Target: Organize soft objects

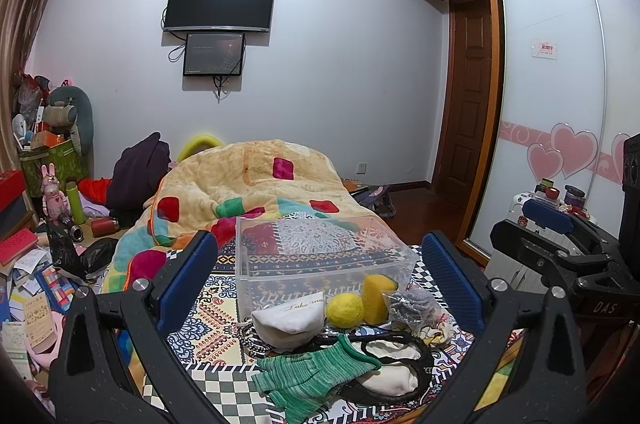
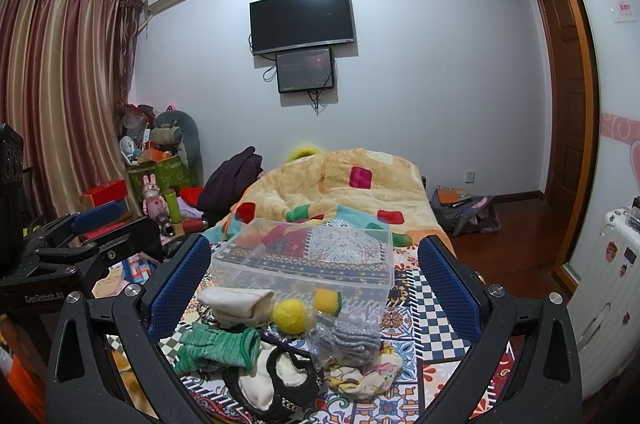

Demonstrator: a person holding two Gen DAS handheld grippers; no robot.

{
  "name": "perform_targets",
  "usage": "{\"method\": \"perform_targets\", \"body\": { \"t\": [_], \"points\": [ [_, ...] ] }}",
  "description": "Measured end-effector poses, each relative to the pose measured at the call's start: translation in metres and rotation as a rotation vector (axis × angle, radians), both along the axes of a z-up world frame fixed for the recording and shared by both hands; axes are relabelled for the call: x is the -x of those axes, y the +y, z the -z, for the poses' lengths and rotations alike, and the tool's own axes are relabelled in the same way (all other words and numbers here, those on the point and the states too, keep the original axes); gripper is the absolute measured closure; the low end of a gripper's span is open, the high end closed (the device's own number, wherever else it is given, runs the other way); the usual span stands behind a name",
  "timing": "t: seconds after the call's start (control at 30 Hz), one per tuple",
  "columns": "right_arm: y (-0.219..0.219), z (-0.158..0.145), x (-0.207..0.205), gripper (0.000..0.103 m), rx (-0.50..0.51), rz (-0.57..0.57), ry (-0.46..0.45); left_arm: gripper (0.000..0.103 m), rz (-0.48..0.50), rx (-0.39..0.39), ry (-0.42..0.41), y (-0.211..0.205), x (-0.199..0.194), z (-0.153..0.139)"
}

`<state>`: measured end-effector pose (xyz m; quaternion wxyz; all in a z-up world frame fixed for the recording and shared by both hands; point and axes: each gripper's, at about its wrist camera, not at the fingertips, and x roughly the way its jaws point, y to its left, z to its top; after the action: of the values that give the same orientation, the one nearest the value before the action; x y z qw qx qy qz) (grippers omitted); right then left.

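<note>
both jaws wide apart, nothing held. left gripper (image 1: 318, 278) and right gripper (image 2: 314, 284) hover over the pile on the patterned bedspread (image 2: 432, 308), in front of the clear plastic bin (image 2: 304, 260), which looks empty.

soft items touch and overlap: green glove (image 1: 308, 374) lies across the black strap (image 1: 384, 338); white pouch (image 1: 290, 320) is just beside the yellow ball (image 1: 345, 309); sponge (image 1: 376, 298) leans against the bin wall; bagged grey cloth (image 2: 344, 338) sits on a printed fabric.

risks, my read:
- grabbing the glove could snag the strap and drag the pile.
- the ball may roll if nudged, possibly off the bed.
- the light bin could slide if bumped by a finger.
- the slick bag could slip out of the pads.
</note>
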<state>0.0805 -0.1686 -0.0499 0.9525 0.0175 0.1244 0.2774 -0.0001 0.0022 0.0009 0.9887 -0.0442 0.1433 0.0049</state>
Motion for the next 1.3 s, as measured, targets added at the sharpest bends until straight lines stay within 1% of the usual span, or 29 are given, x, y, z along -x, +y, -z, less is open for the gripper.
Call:
{"method": "perform_targets", "body": {
  "t": [0.33,0.47,0.53,0.57,0.6,0.7,0.73,0.77,0.8,0.87,0.9,1.03,1.13,1.23,1.3],
  "points": [
    [-0.001,0.002,-0.001,0.0,-0.002,0.003,0.001,0.0,0.0,-0.001,0.005,-0.004,-0.001,0.0],
    [-0.001,0.008,-0.011,0.0,0.006,0.004,0.035,0.0,0.009,0.01,0.028,-0.003,-0.008,0.005],
    [-0.002,0.014,-0.02,0.0,0.009,0.0,0.071,0.0,0.012,0.01,0.059,-0.001,-0.016,0.01],
    [-0.002,0.017,-0.023,0.0,0.011,0.0,0.087,0.0,0.009,0.015,0.089,0.0,-0.024,0.016],
    [-0.002,0.021,-0.027,0.0,0.012,0.0,0.104,0.0,0.011,0.018,0.095,0.003,-0.027,0.02],
    [-0.002,0.034,-0.042,0.001,0.021,-0.006,0.169,0.0,0.028,0.064,0.159,0.011,-0.041,0.034],
    [-0.001,0.037,-0.044,0.001,0.024,-0.007,0.182,0.0,0.03,0.074,0.161,0.015,-0.044,0.038],
    [-0.001,0.042,-0.048,0.003,0.031,-0.005,0.201,0.002,0.033,0.089,0.169,0.019,-0.049,0.043],
    [0.0,0.045,-0.05,0.007,0.038,-0.003,0.214,0.008,0.034,0.103,0.179,0.022,-0.054,0.049],
    [0.001,0.05,-0.056,0.011,0.054,-0.005,0.246,0.015,0.032,0.114,0.223,0.026,-0.064,0.059],
    [0.001,0.054,-0.059,0.012,0.062,-0.005,0.265,0.015,0.03,0.139,0.258,0.028,-0.068,0.067],
    [-0.001,0.069,-0.067,0.012,0.067,-0.025,0.33,0.015,0.044,0.166,0.335,0.032,-0.082,0.089],
    [0.002,0.078,-0.072,0.012,0.084,-0.028,0.366,0.015,0.054,0.132,0.381,0.026,-0.091,0.104],
    [0.007,0.088,-0.078,0.012,0.108,-0.029,0.404,0.015,0.052,0.127,0.413,0.022,-0.097,0.114],
    [0.009,0.095,-0.083,0.012,0.12,-0.029,0.438,0.015,0.049,0.135,0.454,0.026,-0.103,0.124]
  ]
}}
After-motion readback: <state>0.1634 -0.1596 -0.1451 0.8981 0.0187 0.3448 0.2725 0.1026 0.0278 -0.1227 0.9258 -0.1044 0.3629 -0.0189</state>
